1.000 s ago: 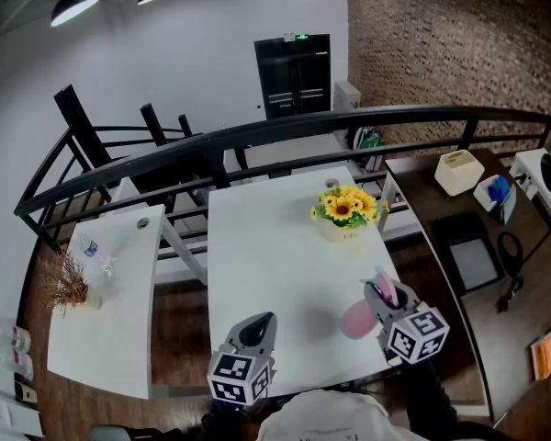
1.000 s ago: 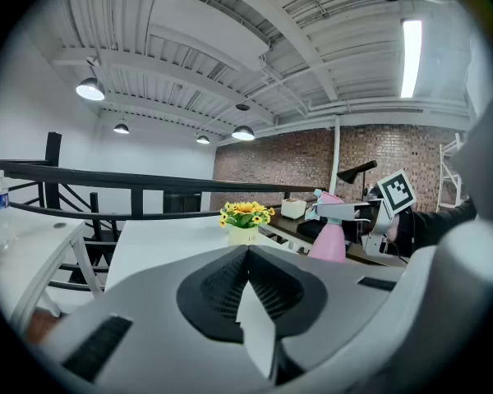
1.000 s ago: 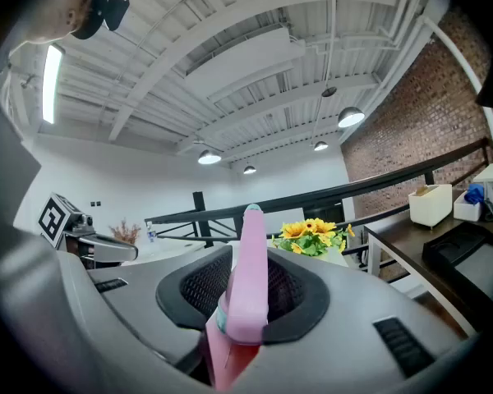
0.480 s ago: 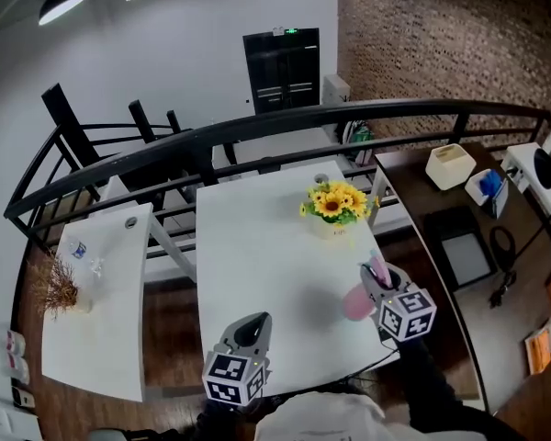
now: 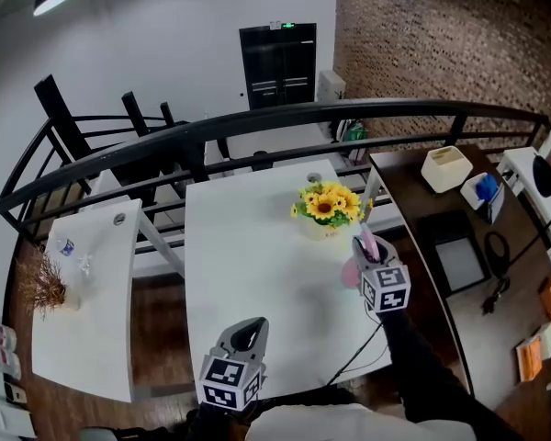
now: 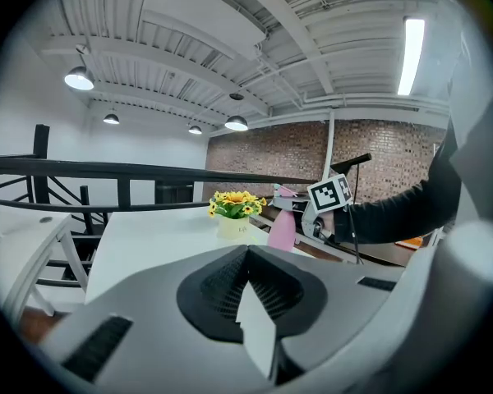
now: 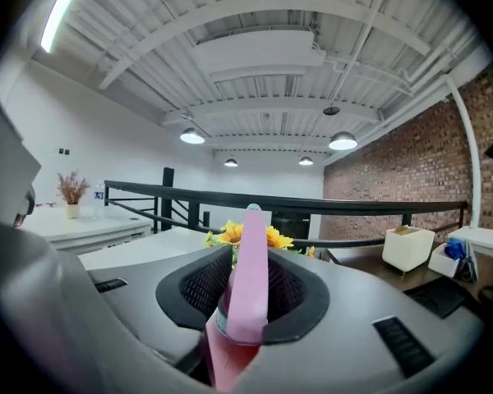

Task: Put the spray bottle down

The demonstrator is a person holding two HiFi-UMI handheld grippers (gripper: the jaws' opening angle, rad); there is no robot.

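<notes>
Table (image 5: 248, 246), spray bottle (image 5: 352, 272) in right claw (image 5: 362, 250)

So the spray bottle (image 5: 352, 271) is a pink one: pale pink body, with a pink spray head and trigger on top. It's clamped around the neck between the 2 jaws of the right tool (image 5: 363, 254) and stands roughly upright. It's just beside the sunflower pot (image 5: 320, 217), on the side nearer the person, close to the bench (image 5: 248, 255) edge there. Can't tell if its base touches the bench yet.
</notes>
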